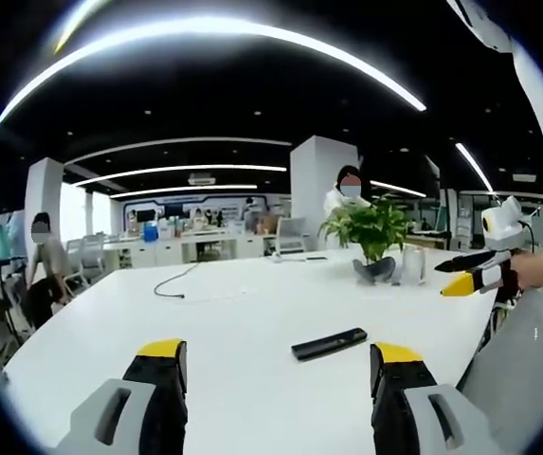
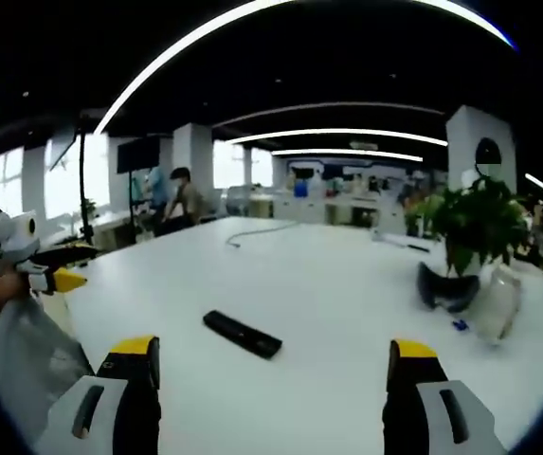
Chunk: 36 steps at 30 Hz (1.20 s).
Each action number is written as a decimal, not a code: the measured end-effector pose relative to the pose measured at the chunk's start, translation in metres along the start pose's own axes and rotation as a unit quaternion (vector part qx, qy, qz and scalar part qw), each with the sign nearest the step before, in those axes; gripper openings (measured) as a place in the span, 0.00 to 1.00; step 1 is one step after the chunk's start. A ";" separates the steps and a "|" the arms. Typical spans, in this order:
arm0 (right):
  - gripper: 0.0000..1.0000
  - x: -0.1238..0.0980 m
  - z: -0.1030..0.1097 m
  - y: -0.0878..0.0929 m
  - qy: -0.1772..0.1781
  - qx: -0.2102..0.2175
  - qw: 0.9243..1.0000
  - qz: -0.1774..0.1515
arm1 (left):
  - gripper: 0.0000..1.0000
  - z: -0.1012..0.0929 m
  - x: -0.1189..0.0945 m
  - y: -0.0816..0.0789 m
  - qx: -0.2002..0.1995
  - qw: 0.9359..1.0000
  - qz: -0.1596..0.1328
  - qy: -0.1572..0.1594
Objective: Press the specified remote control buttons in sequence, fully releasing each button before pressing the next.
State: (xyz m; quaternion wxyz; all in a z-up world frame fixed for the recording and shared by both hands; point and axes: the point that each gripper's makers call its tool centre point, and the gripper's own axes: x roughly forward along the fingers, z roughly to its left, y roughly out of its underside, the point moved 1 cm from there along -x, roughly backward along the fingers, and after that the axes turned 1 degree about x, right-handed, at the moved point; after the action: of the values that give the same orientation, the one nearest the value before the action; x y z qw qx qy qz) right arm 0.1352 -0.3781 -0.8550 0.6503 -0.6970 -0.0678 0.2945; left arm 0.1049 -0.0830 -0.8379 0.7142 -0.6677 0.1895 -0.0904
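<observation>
Jaws of the left gripper [image 1: 278,362] stand wide apart with nothing between them, their yellow-tipped fingers rising from the bottom of the left gripper view above the white table [image 1: 233,303]. Jaws of the right gripper [image 2: 276,358] are likewise spread wide and hold nothing, as seen in the right gripper view. The black remote control [image 1: 329,343] lies flat on the table, ahead of the left gripper and slightly toward its right finger, apart from both jaws; in the right gripper view the same remote [image 2: 242,334] lies ahead, between the two fingers and nearer the left one, untouched. Neither gripper is in contact with it. The right gripper enters the left gripper view at the right edge [image 1: 475,275], yellow tip pointing inward over the table edge, held by a person's hand; whether that tip is open there cannot be told. A potted green plant [image 1: 373,232] stands on the far side of the table, with a pale container [image 1: 413,264] just beside it. A dark cable [image 1: 178,282] trails across the far tabletop. People [image 1: 347,194] stand or sit among desks in the background.
</observation>
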 end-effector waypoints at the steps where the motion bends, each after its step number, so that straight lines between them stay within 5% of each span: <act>1: 0.99 -0.002 -0.001 0.002 0.002 0.003 1.000 -0.002 | 0.83 0.000 0.000 -0.001 0.000 1.000 -0.001 -0.001; 4: 0.99 -0.004 -0.002 0.004 -0.003 0.041 0.999 -0.014 | 0.84 0.003 -0.001 -0.002 -0.009 1.000 -0.005 -0.008; 15: 0.99 -0.006 0.014 -0.011 -0.002 -0.054 0.998 -0.038 | 0.90 0.009 -0.002 -0.001 -0.037 0.999 -0.005 -0.026; 19: 0.99 -0.005 0.021 -0.010 -0.026 -0.044 0.998 -0.039 | 0.92 0.011 -0.002 0.001 -0.047 0.998 0.000 -0.031; 23: 0.99 -0.006 0.019 -0.010 -0.022 -0.042 0.998 -0.039 | 0.92 0.007 0.000 0.008 -0.044 0.999 0.019 -0.023; 29: 0.99 -0.009 0.008 -0.006 -0.003 -0.018 0.999 -0.035 | 0.94 0.008 -0.004 0.004 -0.053 0.998 0.002 -0.024; 36: 0.99 -0.015 0.005 -0.001 0.023 -0.034 0.999 -0.019 | 0.93 0.007 -0.006 0.009 -0.062 0.998 0.013 -0.023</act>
State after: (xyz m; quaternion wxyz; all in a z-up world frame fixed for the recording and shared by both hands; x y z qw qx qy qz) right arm 0.1210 -0.3807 -0.8493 0.6330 -0.7240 -0.0758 0.2634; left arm 0.1010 -0.0734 -0.8457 0.6768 -0.7100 0.1871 -0.0536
